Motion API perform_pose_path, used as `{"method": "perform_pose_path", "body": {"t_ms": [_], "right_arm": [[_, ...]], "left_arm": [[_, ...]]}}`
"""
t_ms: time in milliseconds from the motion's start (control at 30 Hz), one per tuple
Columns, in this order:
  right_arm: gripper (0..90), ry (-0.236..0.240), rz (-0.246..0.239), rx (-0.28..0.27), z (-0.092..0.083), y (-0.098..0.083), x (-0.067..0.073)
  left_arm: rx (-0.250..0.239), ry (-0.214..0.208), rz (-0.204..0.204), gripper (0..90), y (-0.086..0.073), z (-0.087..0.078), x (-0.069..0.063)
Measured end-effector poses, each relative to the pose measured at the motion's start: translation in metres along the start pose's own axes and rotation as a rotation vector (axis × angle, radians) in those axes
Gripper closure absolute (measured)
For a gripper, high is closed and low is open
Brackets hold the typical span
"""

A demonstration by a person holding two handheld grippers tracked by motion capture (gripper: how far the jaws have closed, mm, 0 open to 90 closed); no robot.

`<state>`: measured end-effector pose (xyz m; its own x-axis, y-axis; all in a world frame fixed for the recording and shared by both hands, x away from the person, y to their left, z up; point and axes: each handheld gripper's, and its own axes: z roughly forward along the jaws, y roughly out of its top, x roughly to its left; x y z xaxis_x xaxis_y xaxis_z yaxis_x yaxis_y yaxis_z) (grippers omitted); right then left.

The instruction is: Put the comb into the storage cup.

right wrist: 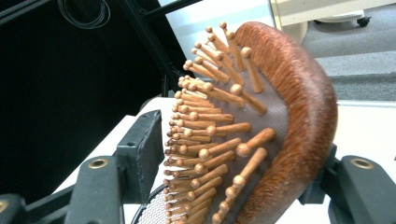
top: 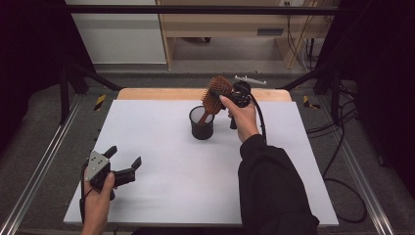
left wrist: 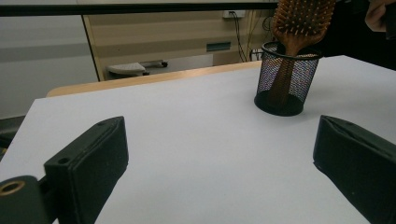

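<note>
Hairbrush (top: 219,91) stands handle-down in mesh cup (top: 201,123); my right hand-held gripper (top: 226,95) brackets its head, released. Withdrawing crooked could snag bristles, toppling cup. Left hand-held gripper (top: 125,162) gapes, idle.

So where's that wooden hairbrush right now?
The hairbrush stands handle-down in the black mesh cup near the table's far edge in the high view, its head between the jaws of the right gripper.
</note>
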<state>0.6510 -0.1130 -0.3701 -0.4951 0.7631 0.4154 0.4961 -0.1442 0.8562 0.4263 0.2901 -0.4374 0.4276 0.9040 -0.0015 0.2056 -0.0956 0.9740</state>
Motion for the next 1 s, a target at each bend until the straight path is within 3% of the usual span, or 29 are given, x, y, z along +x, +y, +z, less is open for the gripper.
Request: {"method": "perform_pose_path", "body": {"t_ms": [433, 767, 1000], "right_arm": [[14.0, -0.048, -0.042, 0.023, -0.002, 0.001, 0.005], [9.8, -0.082, -0.092, 0.038, -0.004, 0.000, 0.009], [7.8, -0.089, -0.101, 0.029, -0.007, 0.002, 0.011]], "left_arm": [[0.000, 0.004, -0.001, 3.5, 0.000, 0.000, 0.001], [0.000, 0.005, -0.002, 3.4, 0.000, 0.000, 0.001], [-0.001, 0.006, -0.002, 3.4, 0.000, -0.001, 0.001]]}}
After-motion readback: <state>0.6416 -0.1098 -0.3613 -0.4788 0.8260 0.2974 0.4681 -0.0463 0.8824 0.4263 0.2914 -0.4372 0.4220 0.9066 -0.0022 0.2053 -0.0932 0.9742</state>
